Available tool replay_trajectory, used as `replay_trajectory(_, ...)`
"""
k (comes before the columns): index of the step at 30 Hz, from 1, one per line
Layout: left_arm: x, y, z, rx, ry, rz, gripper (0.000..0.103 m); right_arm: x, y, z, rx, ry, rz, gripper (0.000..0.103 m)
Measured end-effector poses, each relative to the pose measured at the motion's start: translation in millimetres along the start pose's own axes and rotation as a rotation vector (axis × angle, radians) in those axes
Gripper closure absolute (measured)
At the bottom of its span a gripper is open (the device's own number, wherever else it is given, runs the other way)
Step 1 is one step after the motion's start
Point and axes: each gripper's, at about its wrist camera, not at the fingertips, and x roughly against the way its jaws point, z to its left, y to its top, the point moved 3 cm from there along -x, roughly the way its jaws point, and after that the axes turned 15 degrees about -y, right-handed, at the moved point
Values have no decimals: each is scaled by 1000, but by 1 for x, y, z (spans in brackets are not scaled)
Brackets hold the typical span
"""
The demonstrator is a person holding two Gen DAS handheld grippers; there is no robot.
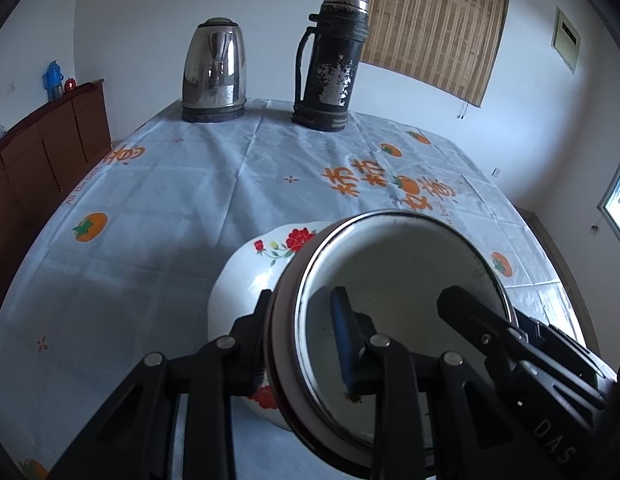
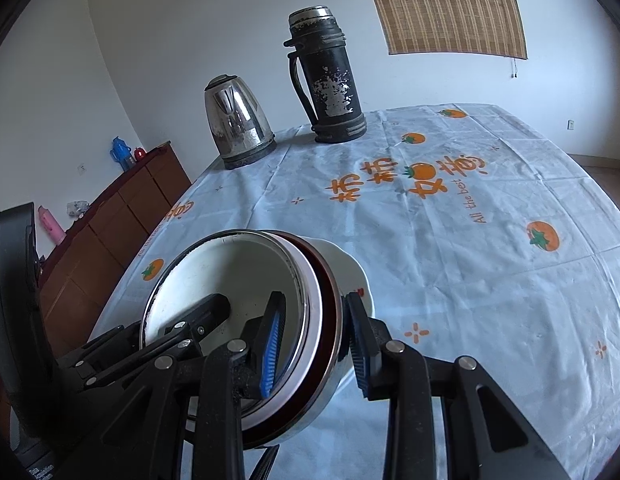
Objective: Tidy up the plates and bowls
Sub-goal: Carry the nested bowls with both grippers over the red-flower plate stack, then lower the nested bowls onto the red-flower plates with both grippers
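Observation:
A stack of bowls is held up between both grippers above the table. The top one is a white enamel bowl (image 1: 402,292) with a metal rim, nested in a dark red-banded bowl (image 2: 330,320). Under them is a white flowered plate (image 1: 250,276), also seen in the right wrist view (image 2: 350,268). My left gripper (image 1: 302,344) is shut on the left rim of the stack, one blue pad inside the bowl. My right gripper (image 2: 314,344) is shut on the right rim, also shown in the left wrist view (image 1: 490,320).
A steel kettle (image 1: 214,72) and a worn black thermos (image 1: 330,64) stand at the far edge of the table, which has a pale blue persimmon-print cloth (image 1: 170,200). A brown cabinet (image 1: 42,152) runs along the left wall.

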Motion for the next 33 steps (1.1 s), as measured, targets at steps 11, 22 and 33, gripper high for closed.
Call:
replay_trajectory(11,-19,10,17,15,24,18,76,-28,9,11,3,18,29,70)
replay_trajectory(22,-36,9,26,30,41,51,75,-51,8,14,0,28,69,70)
replay_trajectory(33,-42,11,27,20,63,49,75,-62,8,13,-8,42,79,70)
